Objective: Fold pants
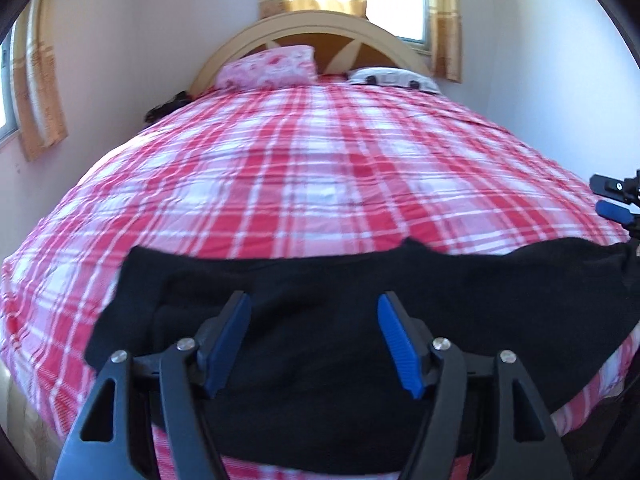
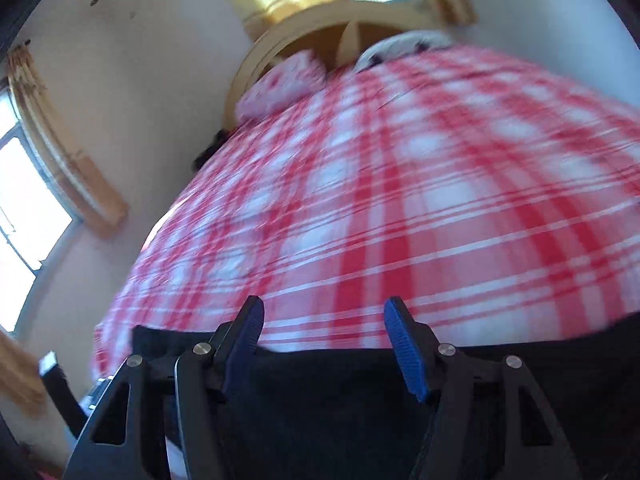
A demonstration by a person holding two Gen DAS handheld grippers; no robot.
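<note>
Black pants [image 1: 448, 284] lie spread in a wide band across the near end of a bed with a red and white plaid cover [image 1: 304, 168]. My left gripper [image 1: 313, 300] hovers over the middle of the pants, open, with no cloth pinched between its blue pads. The right gripper [image 1: 612, 200] shows at the right edge of the left wrist view, above the pants' right end. In the blurred right wrist view the right gripper [image 2: 325, 306] is open over the far edge of the pants [image 2: 340, 400], holding nothing.
A pink pillow [image 1: 268, 66] and a white patterned pillow [image 1: 392, 78] rest against a curved wooden headboard [image 1: 328, 26]. Yellow curtains [image 1: 444, 20] hang by the windows. A dark item [image 1: 168, 106] lies at the bed's far left edge. White walls close in on both sides.
</note>
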